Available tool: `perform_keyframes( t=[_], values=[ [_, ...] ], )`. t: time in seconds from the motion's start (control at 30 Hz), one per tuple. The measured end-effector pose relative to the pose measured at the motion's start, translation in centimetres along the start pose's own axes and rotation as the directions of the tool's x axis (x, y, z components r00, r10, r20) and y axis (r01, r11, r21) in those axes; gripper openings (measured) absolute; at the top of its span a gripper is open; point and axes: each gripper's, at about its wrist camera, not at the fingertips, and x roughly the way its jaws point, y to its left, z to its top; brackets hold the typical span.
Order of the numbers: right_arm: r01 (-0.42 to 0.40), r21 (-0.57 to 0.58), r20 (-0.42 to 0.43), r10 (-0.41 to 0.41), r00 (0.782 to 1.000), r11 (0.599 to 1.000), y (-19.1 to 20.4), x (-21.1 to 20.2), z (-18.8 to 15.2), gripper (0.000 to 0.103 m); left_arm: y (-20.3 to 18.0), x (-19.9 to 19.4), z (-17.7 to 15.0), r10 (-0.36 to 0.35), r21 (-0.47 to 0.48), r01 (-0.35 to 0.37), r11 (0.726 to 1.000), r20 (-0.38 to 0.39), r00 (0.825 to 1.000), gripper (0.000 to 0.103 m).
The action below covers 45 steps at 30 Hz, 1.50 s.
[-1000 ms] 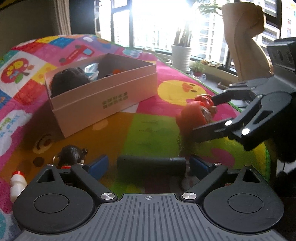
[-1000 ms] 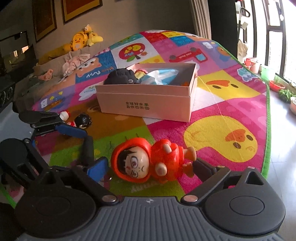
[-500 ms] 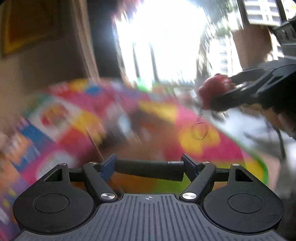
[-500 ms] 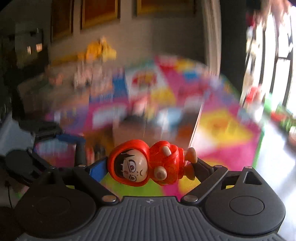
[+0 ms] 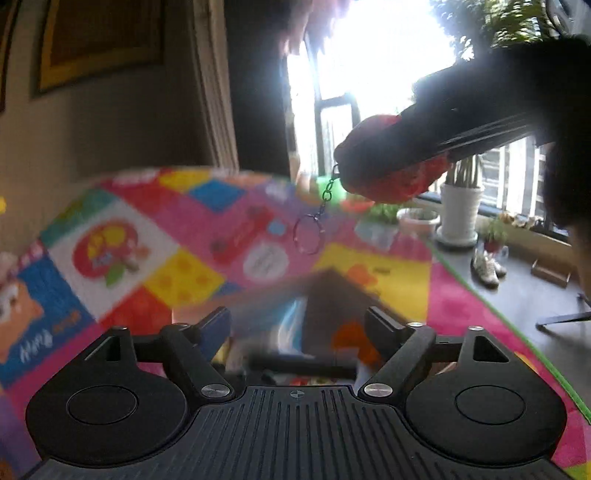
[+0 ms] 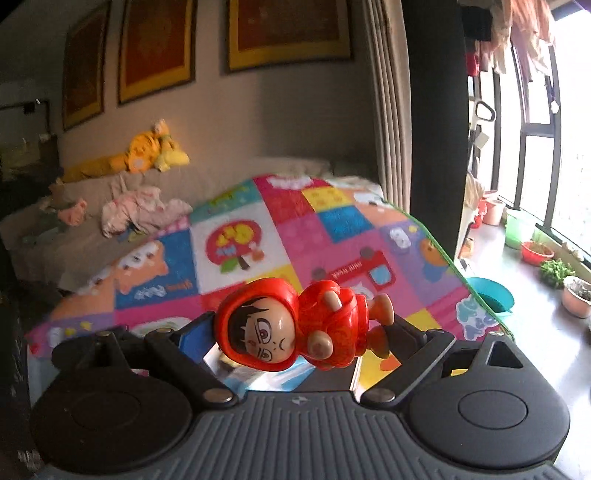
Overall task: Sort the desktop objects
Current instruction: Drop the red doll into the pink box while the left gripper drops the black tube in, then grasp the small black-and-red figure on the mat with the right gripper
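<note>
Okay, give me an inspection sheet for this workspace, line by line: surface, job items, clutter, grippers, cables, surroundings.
Surface: colourful patchwork play mat.
Job's things: red hooded figurine, lying sideways between the right gripper's fingers; its keyring dangles free. Box below, blurred.
Clutter: nothing seen.
Grippers: right gripper shut on the figurine; left gripper jaws opening, nothing clearly between them.
Cables: nothing seen.
Surroundings: framed pictures, soft toys on a sofa, potted plants by the window.
</note>
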Motion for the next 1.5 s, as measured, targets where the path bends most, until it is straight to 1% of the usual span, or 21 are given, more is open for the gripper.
perform_keyframes(
  t=[0.03, 0.1, 0.17, 0.27, 0.33, 0.37, 0.47, 0.53, 0.67, 0.73, 0.8, 0.87, 0.9, 1.0, 1.07, 1.17, 1.2, 1.27, 1.37, 1.43, 1.5],
  values=[
    [0.003, -0.008, -0.021, -0.003, 1.0, 1.0, -0.1, 1.2, 0.0, 0.094, 0.4, -0.8, -0.4, -0.011, -0.027, 0.011, 1.0, 0.004, 1.0, 0.099],
    [-0.003, -0.025, -0.057, 0.002, 0.998, 1.0, -0.2, 3.2, -0.3, 0.094, 1.4, -2.8, -1.1, -0.008, -0.053, 0.009, 0.999, 0.016, 1.0, 0.1],
    [-0.04, -0.05, -0.101, 0.035, 0.994, 0.998, -0.3, 5.1, -0.8, 0.094, 1.9, -4.8, -2.1, 0.021, -0.063, -0.02, 0.998, 0.011, 1.0, 0.1],
    [-0.081, -0.089, -0.171, 0.065, 0.983, 0.993, 0.1, 8.3, -1.5, 0.094, 3.0, -6.7, -3.3, 0.027, -0.082, -0.027, 0.996, -0.008, 1.0, 0.1],
    [-0.084, -0.076, -0.208, 0.066, 0.976, 0.994, -0.2, 9.9, -2.0, 0.095, 3.6, -8.2, -4.5, 0.045, -0.091, -0.048, 0.995, -0.03, 0.999, 0.101],
    [-0.074, -0.057, -0.212, 0.06, 0.975, 0.996, -0.5, 10.0, -2.0, 0.095, 4.0, -9.0, -5.2, 0.058, -0.095, -0.061, 0.994, -0.04, 0.998, 0.101],
    [-0.048, 0.032, -0.165, 0.052, 0.985, 0.998, -2.3, 8.2, -1.7, 0.095, 5.3, -11.2, -7.1, 0.107, -0.115, -0.115, 0.987, -0.073, 0.992, 0.102],
    [-0.059, 0.072, -0.123, 0.068, 0.99, 0.996, -3.1, 6.2, -1.5, 0.098, 6.5, -12.0, -8.5, 0.133, -0.144, -0.147, 0.979, -0.101, 0.986, 0.102],
    [-0.066, 0.091, -0.052, 0.071, 0.996, 0.994, -3.4, 2.6, -1.1, 0.103, 8.4, -13.5, -10.6, 0.164, -0.219, -0.198, 0.956, -0.161, 0.973, 0.102],
    [-0.079, 0.096, -0.037, 0.083, 0.996, 0.992, -3.0, 1.3, -1.4, 0.103, 9.0, -14.2, -11.2, 0.175, -0.251, -0.216, 0.944, -0.173, 0.969, 0.102],
    [-0.101, 0.122, -0.033, 0.106, 0.994, 0.987, -2.3, 0.2, -2.1, 0.103, 9.4, -15.0, -11.5, 0.193, -0.26, -0.233, 0.937, -0.17, 0.966, 0.102],
    [-0.118, 0.118, -0.034, 0.123, 0.992, 0.986, -0.8, -0.8, -3.4, 0.103, 9.6, -15.9, -11.8, 0.229, -0.253, -0.266, 0.93, -0.167, 0.959, 0.103],
    [-0.129, 0.088, -0.035, 0.133, 0.991, 0.988, 0.4, -1.4, -4.2, 0.103, 9.8, -16.2, -12.0, 0.252, -0.251, -0.289, 0.924, -0.169, 0.953, 0.103],
    [-0.158, -0.068, -0.039, 0.156, 0.987, 0.985, 5.1, -2.6, -7.7, 0.103, 11.0, -16.8, -12.1, 0.315, -0.268, -0.355, 0.896, -0.18, 0.932, 0.103],
    [-0.211, -0.182, -0.075, 0.2, 0.977, 0.961, 8.6, -2.9, -10.3, 0.103, 12.0, -17.5, -12.1, 0.344, -0.295, -0.386, 0.874, -0.185, 0.921, 0.103],
    [-0.321, -0.308, -0.156, 0.285, 0.946, 0.896, 13.2, -2.3, -13.5, 0.102, 12.8, -17.9, -12.0, 0.366, -0.318, -0.41, 0.855, -0.192, 0.911, 0.103],
    [-0.341, -0.333, -0.179, 0.296, 0.938, 0.879, 14.5, -1.8, -14.3, 0.101, 12.9, -17.9, -12.0, 0.367, -0.321, -0.412, 0.853, -0.193, 0.91, 0.103],
    [-0.359, -0.362, -0.214, 0.298, 0.93, 0.861, 16.5, -0.6, -15.3, 0.099, 12.8, -18.0, -12.0, 0.357, -0.325, -0.402, 0.856, -0.192, 0.914, 0.103],
    [-0.37, -0.357, -0.234, 0.301, 0.924, 0.858, 17.7, 1.5, -15.3, 0.099, 12.3, -17.8, -12.2, 0.325, -0.318, -0.373, 0.872, -0.194, 0.926, 0.103],
    [-0.379, -0.333, -0.247, 0.308, 0.919, 0.864, 17.6, 2.6, -14.9, 0.093, 11.9, -17.5, -12.3, 0.303, -0.312, -0.354, 0.882, -0.2, 0.932, 0.103],
    [-0.391, -0.297, -0.264, 0.319, 0.91, 0.871, 17.3, 3.2, -14.8, 0.08, 11.7, -16.9, -12.6, 0.274, -0.317, -0.332, 0.888, -0.215, 0.938, 0.103]
  ],
)
